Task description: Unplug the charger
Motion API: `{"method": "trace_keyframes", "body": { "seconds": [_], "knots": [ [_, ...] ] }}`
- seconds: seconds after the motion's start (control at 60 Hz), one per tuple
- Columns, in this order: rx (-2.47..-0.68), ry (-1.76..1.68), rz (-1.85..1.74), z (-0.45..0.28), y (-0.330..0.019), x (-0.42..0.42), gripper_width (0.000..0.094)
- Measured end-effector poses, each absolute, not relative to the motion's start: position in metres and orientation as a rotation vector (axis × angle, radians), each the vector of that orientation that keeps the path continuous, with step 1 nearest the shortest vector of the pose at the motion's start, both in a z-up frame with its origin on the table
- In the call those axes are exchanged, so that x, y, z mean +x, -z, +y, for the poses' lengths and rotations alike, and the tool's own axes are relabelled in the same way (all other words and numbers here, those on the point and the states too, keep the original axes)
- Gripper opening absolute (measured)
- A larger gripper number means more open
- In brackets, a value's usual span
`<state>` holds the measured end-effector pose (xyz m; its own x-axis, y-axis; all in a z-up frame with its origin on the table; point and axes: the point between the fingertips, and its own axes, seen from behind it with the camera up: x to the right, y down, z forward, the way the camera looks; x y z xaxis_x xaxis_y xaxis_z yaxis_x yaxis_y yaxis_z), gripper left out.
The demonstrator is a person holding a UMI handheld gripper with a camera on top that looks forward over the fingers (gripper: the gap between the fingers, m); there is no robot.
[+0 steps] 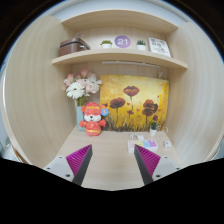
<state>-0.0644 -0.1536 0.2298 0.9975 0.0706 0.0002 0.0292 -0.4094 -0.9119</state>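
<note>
**Asker:** What do the gripper's fingers show?

**Describer:** The gripper (112,152) rises from the bottom of the frame. Its two fingers are spread apart and hold nothing. A magenta pad (78,160) faces inward on each finger, and only bare, pale desk surface (112,165) lies in the gap between them.

**Asker:** Where is the charger?

**Describer:** It cannot be picked out with certainty. A few small pale items (140,143) lie on the desk at lower right of centre, just beyond the right finger's tip and apart from it. They are too small to tell which one, if any, is the charger.

**Asker:** And the rest of the scene?

**Describer:** An orange toy fox (92,119) sits left of centre, beyond the left finger. Behind it stands a vase of white flowers (78,89). A yellow painting of red poppies (133,104) fills the middle against the back wall. Above it, a wooden shelf (118,59) carries a dark box (72,46) at upper left, a round purple sign reading 21 (122,42), and a framed picture (159,46) at upper right.
</note>
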Motion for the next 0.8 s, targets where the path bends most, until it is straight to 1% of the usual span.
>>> {"method": "trace_keyframes", "body": {
  "seconds": [0.1, 0.183, 0.35, 0.8],
  "knots": [
    [-2.030, -0.065, -0.113, -0.181, -0.208, -0.094, 0.0859],
    [-2.045, -0.087, -0.131, -0.200, -0.201, -0.106, 0.0858],
    [-2.056, -0.105, -0.139, -0.220, -0.198, -0.115, 0.0856],
    [-2.091, -0.122, -0.118, -0.241, -0.187, -0.111, 0.0845]
  ]
}}
